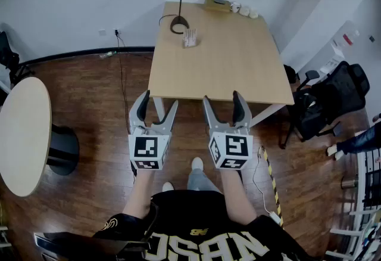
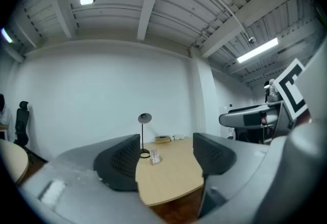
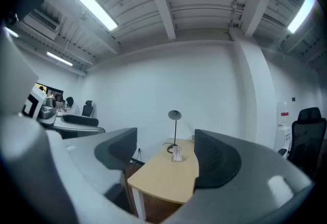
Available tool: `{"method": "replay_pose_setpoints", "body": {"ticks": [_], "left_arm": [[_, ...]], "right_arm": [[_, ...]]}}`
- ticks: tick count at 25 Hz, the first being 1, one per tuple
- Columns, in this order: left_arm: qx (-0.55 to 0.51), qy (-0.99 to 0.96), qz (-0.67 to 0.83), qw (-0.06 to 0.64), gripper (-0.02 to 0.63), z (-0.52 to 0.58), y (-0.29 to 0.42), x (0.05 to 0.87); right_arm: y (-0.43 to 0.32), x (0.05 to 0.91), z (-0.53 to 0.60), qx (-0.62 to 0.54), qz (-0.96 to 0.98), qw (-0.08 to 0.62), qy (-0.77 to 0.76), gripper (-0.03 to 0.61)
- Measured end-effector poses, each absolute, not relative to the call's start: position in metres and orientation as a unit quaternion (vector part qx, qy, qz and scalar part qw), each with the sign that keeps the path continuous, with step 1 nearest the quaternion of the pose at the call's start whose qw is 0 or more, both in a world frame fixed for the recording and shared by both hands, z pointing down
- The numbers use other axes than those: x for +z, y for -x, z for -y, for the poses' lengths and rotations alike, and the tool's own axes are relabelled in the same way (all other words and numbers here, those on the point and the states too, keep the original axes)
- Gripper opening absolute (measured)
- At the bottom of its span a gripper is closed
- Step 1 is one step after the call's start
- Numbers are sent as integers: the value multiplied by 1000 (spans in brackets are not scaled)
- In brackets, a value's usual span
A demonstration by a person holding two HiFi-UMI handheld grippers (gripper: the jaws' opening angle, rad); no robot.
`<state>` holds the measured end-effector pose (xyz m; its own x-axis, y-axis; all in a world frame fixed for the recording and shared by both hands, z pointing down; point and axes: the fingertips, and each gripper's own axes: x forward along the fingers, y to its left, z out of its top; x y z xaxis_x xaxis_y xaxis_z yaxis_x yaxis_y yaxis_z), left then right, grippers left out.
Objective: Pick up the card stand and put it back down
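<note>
A small clear card stand (image 1: 190, 38) with a white card stands upright on the wooden table (image 1: 226, 69), near its far left side beside a lamp. It also shows small and far off as the card stand (image 2: 155, 157) in the left gripper view and as the card stand (image 3: 177, 154) in the right gripper view. My left gripper (image 1: 158, 109) and right gripper (image 1: 222, 106) hover side by side in front of the table's near edge, well short of the stand. Both are open and hold nothing.
A black desk lamp (image 1: 181, 5) stands behind the card stand, its cable running off the table's left edge. A brown box (image 1: 218, 4) and white cups (image 1: 244, 11) sit at the far edge. A round table (image 1: 21, 134) is at left, black office chairs (image 1: 327, 108) at right.
</note>
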<state>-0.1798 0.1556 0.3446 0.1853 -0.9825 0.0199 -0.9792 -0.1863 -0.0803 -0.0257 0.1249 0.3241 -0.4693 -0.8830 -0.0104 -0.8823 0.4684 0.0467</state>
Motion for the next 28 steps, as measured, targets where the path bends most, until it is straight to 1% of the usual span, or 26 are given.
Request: {"method": "replay_pose_setpoints", "body": {"ticks": [9, 18, 22, 28], "left_arm": [[-21, 760, -649, 26, 327, -55, 142, 326], [-31, 761, -648, 25, 327, 10, 97, 335], [-38, 767, -641, 17, 327, 33, 98, 341], [-30, 774, -632, 23, 322, 74, 110, 328]], "right_arm": [[-2, 295, -22, -40, 871, -3, -490, 345], [-40, 308, 43, -26, 877, -6, -480, 322], [-36, 315, 61, -20, 879, -1, -476, 322], [-20, 295, 94, -36, 874, -3, -484, 321]]}}
